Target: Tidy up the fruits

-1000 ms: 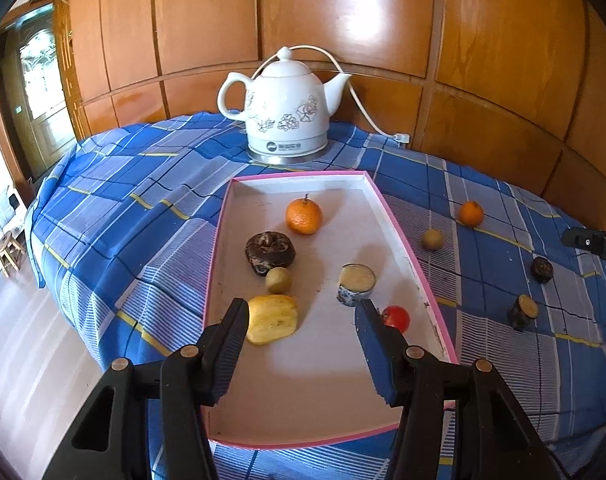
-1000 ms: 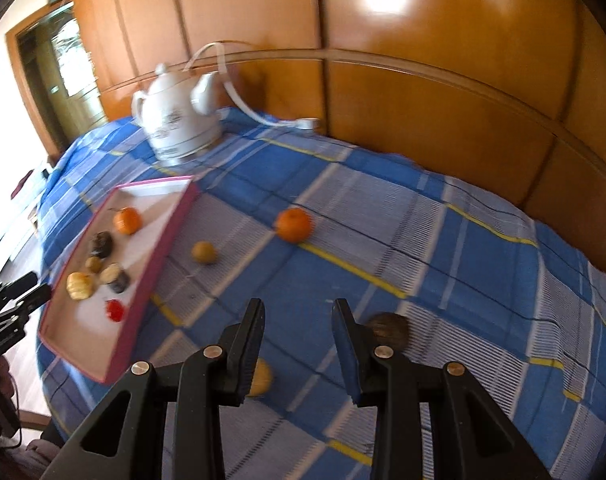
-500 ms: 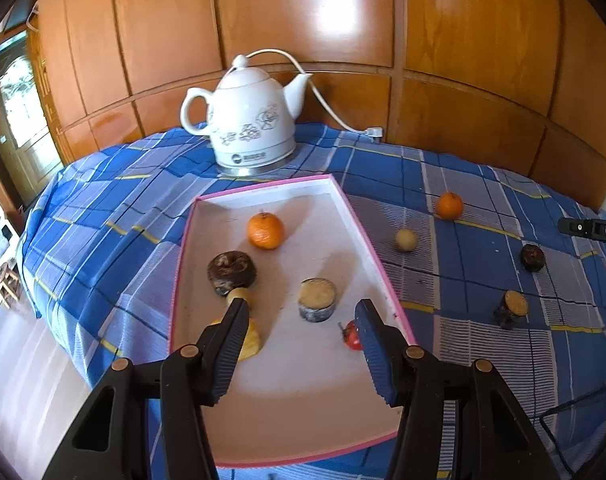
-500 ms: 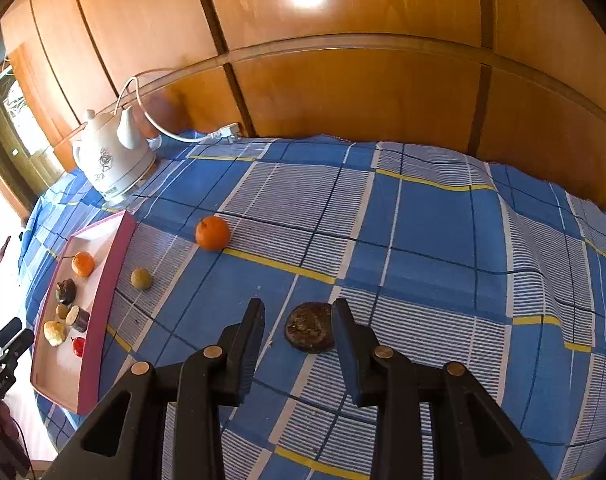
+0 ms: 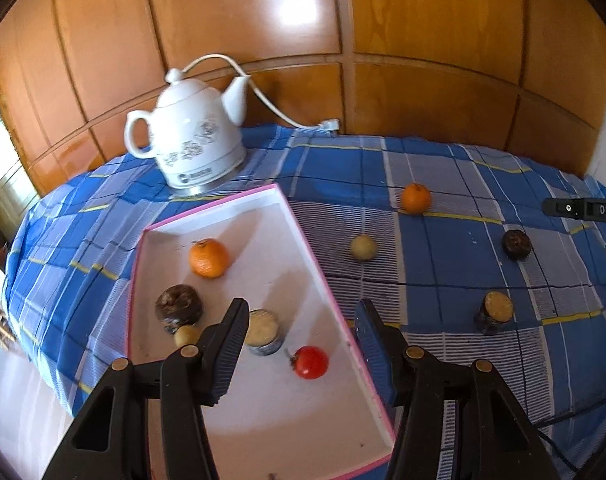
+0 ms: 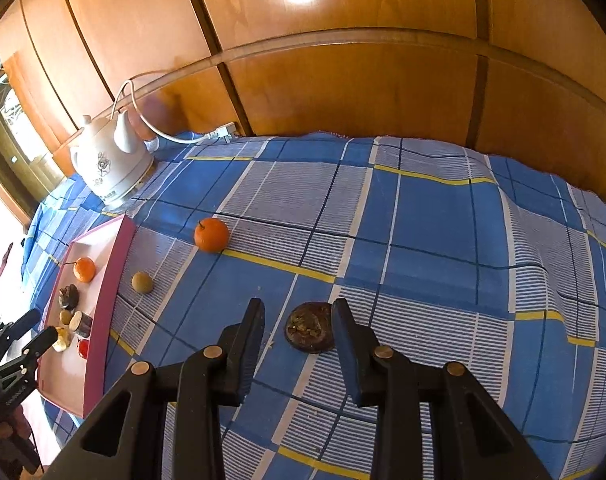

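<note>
A pink-rimmed white tray [image 5: 301, 240] holds an orange [image 5: 209, 258], a dark wrinkled fruit [image 5: 179, 306], a small tan fruit [image 5: 186, 336], a cut cylinder piece [image 5: 263, 332] and a red tomato [image 5: 311, 362]. My left gripper [image 5: 301, 308] hovers open and empty over the tray's near right part. On the blue checked cloth lie another orange [image 6: 211, 234], a tan round fruit [image 6: 142, 282], a cut piece [image 5: 494, 312] and a second dark fruit [image 6: 310, 328]. My right gripper [image 6: 298, 306] is open, and that dark fruit shows in the gap between its fingers, unpressed.
A white kettle [image 5: 191, 148] with a white cord stands behind the tray against the wooden wall panels. The cloth drops off at the table's left edge beside the tray. My left gripper [image 6: 23, 332] shows in the right wrist view, partly hiding a yellow fruit [image 6: 63, 340].
My left gripper has slid right over the tray and rolled, and the yellow fruit has gone behind its finger. My right gripper swung from the cut piece to the dark fruit, then held still.
</note>
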### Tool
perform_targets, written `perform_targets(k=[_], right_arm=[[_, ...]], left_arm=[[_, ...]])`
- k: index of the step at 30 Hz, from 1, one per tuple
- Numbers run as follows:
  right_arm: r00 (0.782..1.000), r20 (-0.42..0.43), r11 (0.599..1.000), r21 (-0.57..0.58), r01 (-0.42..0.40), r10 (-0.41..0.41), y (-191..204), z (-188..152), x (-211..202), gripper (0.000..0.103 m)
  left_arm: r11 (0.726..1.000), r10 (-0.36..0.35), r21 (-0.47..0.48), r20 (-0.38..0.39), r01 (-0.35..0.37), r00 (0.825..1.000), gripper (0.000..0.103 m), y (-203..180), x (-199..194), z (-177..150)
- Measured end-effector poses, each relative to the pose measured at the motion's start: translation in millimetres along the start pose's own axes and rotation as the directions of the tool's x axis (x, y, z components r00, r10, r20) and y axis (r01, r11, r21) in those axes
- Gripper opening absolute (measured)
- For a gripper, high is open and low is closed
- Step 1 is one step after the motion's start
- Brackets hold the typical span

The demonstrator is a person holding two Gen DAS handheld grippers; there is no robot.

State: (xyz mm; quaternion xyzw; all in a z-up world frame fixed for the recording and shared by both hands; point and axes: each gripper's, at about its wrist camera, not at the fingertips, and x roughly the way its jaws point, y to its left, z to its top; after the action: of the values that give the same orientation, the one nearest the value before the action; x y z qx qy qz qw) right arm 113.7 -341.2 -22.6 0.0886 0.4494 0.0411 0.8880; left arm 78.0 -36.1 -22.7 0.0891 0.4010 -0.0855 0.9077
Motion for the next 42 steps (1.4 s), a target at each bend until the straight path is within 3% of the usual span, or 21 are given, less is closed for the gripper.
perform_targets(k=[12, 18, 24, 30, 31, 32, 35, 42], right_arm=[[1.0, -0.004, 1.0, 0.019, -0.007, 0.007, -2.4, 1.6, -1.0, 0.035], [1.0, -0.001, 1.0, 0.021, -0.017, 0.017, -1.9, 2.7, -2.5, 0.035], [1.0, 0.005, 0.999, 0.031, -0.024, 0.024, -5.4, 5.2, -4.1, 0.035], [0.999, 0.031, 0.996, 0.082, -0.02, 0.017, -18.1, 9.9, -8.7, 0.035], [0.999, 0.033, 0.995, 0.094, -0.018, 0.015, -20.7, 10.3, -9.0, 0.035], [0.999, 0.034, 0.994, 0.105, -0.019, 0.016, -23.4, 10.7, -9.2, 0.035], [0.999, 0.051, 0.99, 0.141, -0.021, 0.014, -31.7, 12.1, -12.2, 0.035], [0.998, 0.042, 0.964, 0.263, -0.045, 0.035, -57.9, 11.6, -8.6, 0.035]], left_arm=[[0.994, -0.1, 0.041, -0.062, 0.103, 0.993, 0.056, -20.3, 37.5, 29.3], [0.987, -0.13, 0.082, -0.11, 0.14, 0.985, 0.046, -32.5, 61.6, 44.8], [0.975, -0.115, 0.168, -0.186, 0.146, 0.976, 0.044, -50.1, 96.3, 57.1], [0.974, -0.07, 0.192, -0.241, 0.119, 0.968, 0.044, -56.7, 129.9, 61.9], [0.973, -0.058, 0.202, -0.254, 0.112, 0.965, 0.042, -58.3, 135.8, 61.1], [0.972, -0.05, 0.207, -0.264, 0.108, 0.963, 0.032, -59.1, 140.1, 59.6], [0.972, -0.065, 0.203, -0.25, 0.118, 0.966, 0.028, -61.4, 136.4, 58.0], [0.962, -0.177, 0.175, -0.186, 0.21, 0.966, 0.028, -78.4, 94.4, 38.9]])
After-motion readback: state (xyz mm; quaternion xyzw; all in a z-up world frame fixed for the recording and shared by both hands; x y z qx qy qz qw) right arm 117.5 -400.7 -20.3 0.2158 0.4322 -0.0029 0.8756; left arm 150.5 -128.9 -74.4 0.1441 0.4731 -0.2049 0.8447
